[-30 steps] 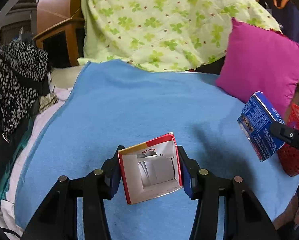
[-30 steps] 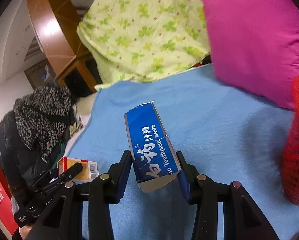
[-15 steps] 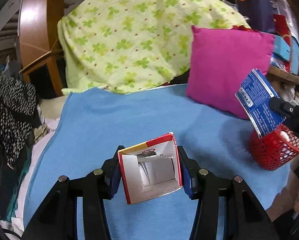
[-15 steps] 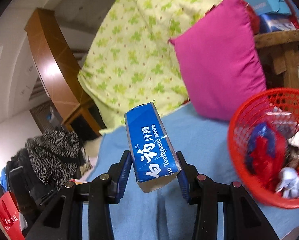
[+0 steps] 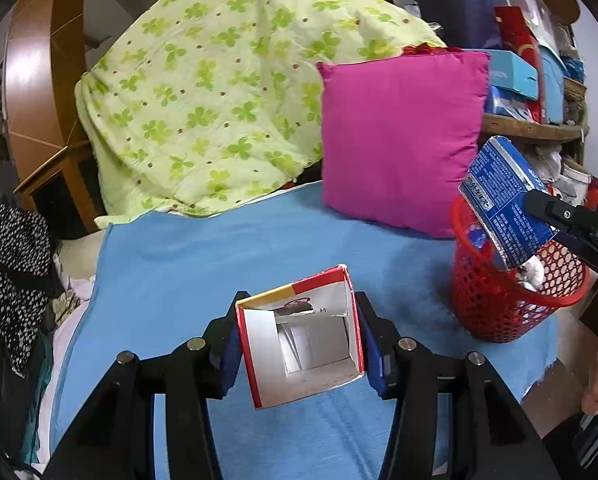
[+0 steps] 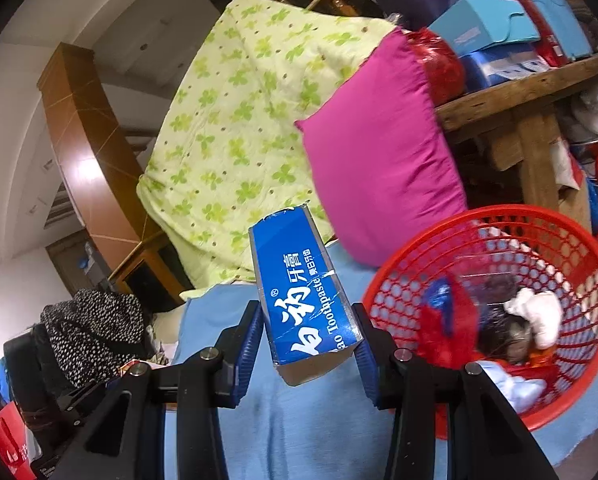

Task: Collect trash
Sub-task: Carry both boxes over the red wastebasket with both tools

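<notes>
while the left gripper (image 5: 301, 338) clamps an opened red-and-white carton (image 5: 301, 336) between its blue pads, the box sits squarely in the narrow gap, open end toward the camera, above the blue blanket (image 5: 203, 256). the right gripper (image 6: 309, 350) is closed on a blue toothpaste box (image 6: 301, 292), which juts forward and up from between its pads. in the left wrist view that toothpaste box (image 5: 503, 200) hangs tilted over the near rim of the red basket (image 5: 495, 300). in the right wrist view the basket (image 6: 499, 248) lies just right of the held box and holds crumpled wrappers and white tissue (image 6: 537, 316). a magenta pillow (image 5: 399, 140) leans behind the basket.
</notes>
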`<act>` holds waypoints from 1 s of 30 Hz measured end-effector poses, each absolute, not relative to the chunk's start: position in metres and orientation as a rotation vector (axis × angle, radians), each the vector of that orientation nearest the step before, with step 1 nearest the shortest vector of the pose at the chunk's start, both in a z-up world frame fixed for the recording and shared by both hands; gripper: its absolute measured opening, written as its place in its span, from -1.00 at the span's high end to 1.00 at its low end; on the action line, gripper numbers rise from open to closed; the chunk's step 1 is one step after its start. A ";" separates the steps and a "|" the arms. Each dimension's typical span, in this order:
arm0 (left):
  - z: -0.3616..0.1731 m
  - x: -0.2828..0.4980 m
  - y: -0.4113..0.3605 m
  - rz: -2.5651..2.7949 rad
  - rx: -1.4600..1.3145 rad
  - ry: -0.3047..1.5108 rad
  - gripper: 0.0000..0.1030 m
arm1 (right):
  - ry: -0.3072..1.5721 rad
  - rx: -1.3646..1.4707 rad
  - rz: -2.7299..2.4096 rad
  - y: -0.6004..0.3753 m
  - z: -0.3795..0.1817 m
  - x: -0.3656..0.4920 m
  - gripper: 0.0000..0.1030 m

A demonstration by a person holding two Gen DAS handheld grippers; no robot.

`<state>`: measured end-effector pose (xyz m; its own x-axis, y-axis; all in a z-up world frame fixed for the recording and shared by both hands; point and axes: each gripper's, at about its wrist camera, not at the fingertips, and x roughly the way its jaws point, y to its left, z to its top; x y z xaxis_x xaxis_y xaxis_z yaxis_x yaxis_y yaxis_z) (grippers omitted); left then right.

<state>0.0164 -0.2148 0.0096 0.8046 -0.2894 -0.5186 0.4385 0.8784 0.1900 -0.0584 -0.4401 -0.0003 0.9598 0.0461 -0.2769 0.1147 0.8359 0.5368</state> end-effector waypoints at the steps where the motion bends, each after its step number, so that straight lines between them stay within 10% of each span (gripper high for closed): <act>1: 0.010 0.016 -0.220 -0.404 0.317 0.499 -0.02 | 0.285 0.587 -0.044 -0.444 -0.001 -0.061 0.09; 30: 0.031 0.012 -0.304 -0.538 0.358 0.442 -0.02 | 0.218 0.629 -0.228 -0.502 -0.007 -0.105 0.09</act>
